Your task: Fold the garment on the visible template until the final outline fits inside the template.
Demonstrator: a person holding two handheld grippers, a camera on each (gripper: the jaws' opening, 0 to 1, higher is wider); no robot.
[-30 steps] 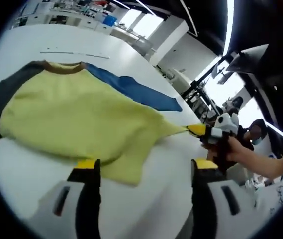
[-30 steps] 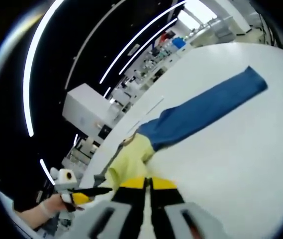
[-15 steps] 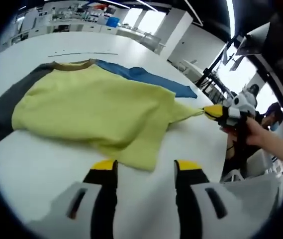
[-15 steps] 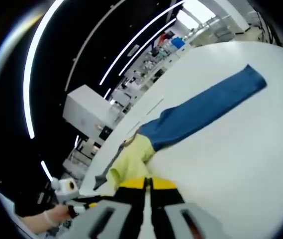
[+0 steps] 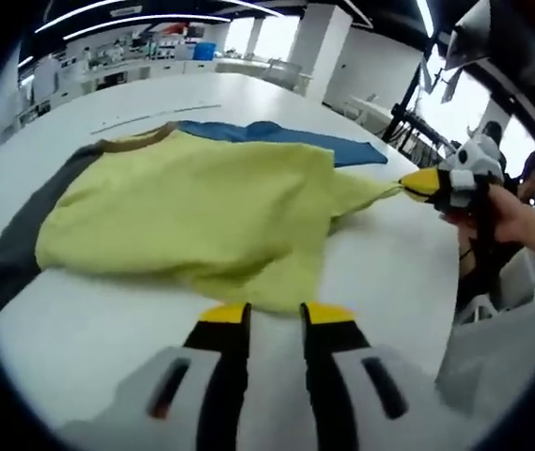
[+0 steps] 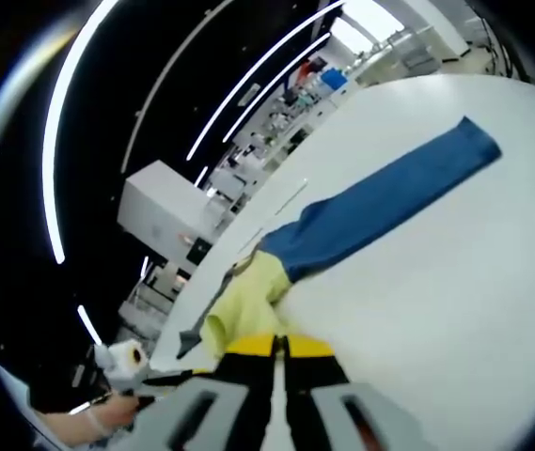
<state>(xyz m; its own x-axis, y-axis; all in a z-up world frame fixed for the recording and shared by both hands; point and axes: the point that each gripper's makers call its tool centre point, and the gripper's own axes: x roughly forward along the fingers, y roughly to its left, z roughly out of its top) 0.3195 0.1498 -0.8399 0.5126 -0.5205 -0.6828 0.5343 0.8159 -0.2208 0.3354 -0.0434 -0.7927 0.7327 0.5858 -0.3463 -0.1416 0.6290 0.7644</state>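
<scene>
A yellow garment (image 5: 192, 211) with a grey sleeve (image 5: 13, 258) and a blue sleeve (image 5: 276, 141) lies spread on the white table (image 5: 88, 329). My left gripper (image 5: 276, 315) sits at the near hem. Its jaws stand close together with a narrow gap still between them, and the hem edge lies just at the tips. My right gripper (image 5: 419, 183), held in a hand, is shut on the garment's stretched-out corner. In the right gripper view, my right gripper (image 6: 279, 343) pinches yellow cloth (image 6: 243, 301), the blue sleeve (image 6: 380, 202) runs away across the table, and my left gripper (image 6: 154, 378) shows at lower left.
A thin marked line (image 5: 145, 117) crosses the table beyond the collar. Stands and equipment (image 5: 417, 122) rise past the table's right edge, close to the person's hand (image 5: 521, 211). Benches and shelves (image 5: 135, 61) line the far side of the room.
My left gripper's jaws have narrowed from wide apart to a small gap and moved in to the near hem. The right gripper stays shut on the garment's corner.
</scene>
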